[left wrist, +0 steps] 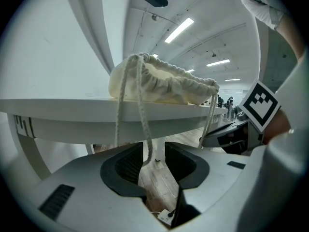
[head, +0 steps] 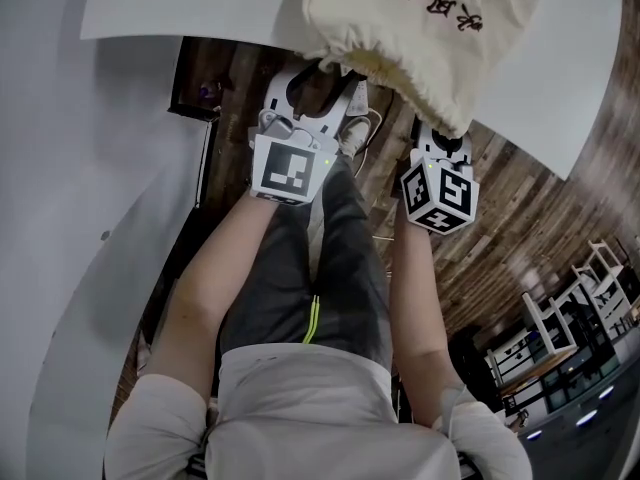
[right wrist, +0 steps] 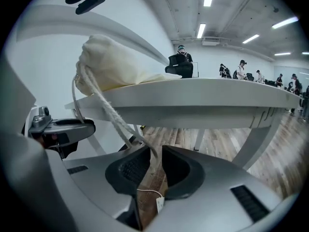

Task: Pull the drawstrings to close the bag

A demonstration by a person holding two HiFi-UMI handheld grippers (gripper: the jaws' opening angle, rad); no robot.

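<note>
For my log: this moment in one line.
cream cloth bag on white table | left hand-held gripper open, cream drawstring loop between jaws | right hand-held gripper closing round other drawstring

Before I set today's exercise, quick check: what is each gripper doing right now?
Left gripper: open, a drawstring hanging between its jaws, not pinched.
Right gripper: closing, the other drawstring between its jaws, not yet pinched.

Cream bag lies at table edge, drawstrings dangling below
</note>
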